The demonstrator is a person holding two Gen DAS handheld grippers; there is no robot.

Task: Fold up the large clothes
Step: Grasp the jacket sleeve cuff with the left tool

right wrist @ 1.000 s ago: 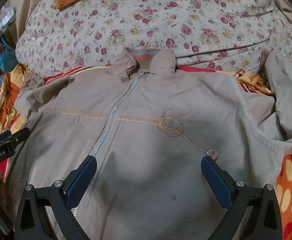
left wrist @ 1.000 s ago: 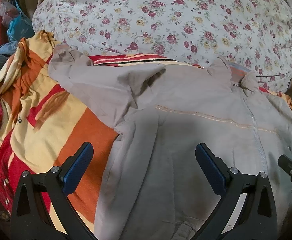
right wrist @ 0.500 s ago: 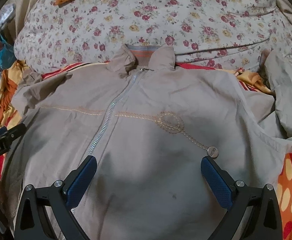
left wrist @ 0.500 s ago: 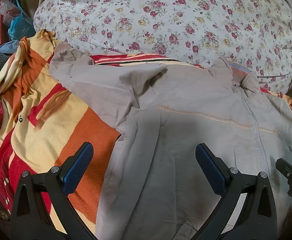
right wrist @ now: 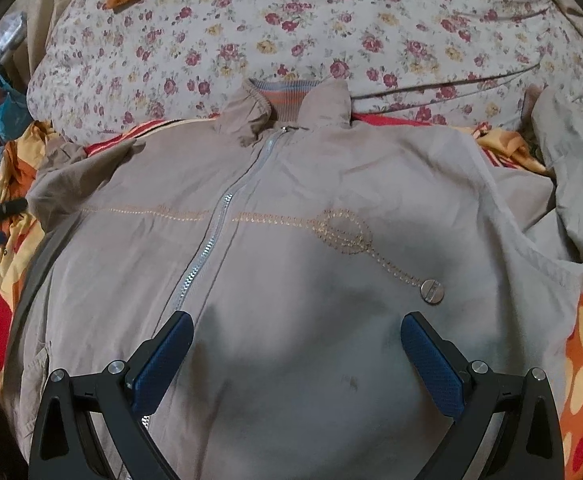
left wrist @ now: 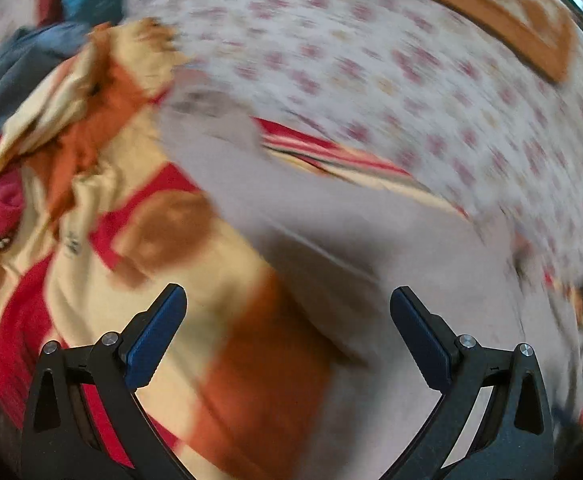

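Plainly, left gripper (left wrist: 287, 332): jaws spread wide with nothing between them, which suits a reach, since no fold can begin until some cloth is caught; the left wrist view is smeared, so fine detail there cannot be told.
Blanket (left wrist: 91, 272): the striped red, orange and cream cover shows under and beyond the left jaw, serving as the bed surface on which the garment is spread.
Left sleeve (left wrist: 227, 168): the grey arm of the jacket runs up and away ahead of the jaws, lying outward on the blanket; I judge it the likely first part to be brought inward.
Jacket (right wrist: 291, 240): front side up, flat, directly ahead of and beneath the right jaws, collar at the far end; laid open this way so that sleeves and sides can be turned in.
Zip (right wrist: 215, 240): closed, running from beyond the left jaw up to the collar, keeping the two front panels together as one sheet.
Right gripper (right wrist: 297, 344): jaws apart and empty above the lower chest, seemingly waiting.
Snap button (right wrist: 431, 291): just beyond the right jaw.
Right sleeve (right wrist: 571, 184): bunched off past the right jaw, not yet laid straight.
Floral quilt (right wrist: 331, 32): far beyond the collar, bounding the working space.
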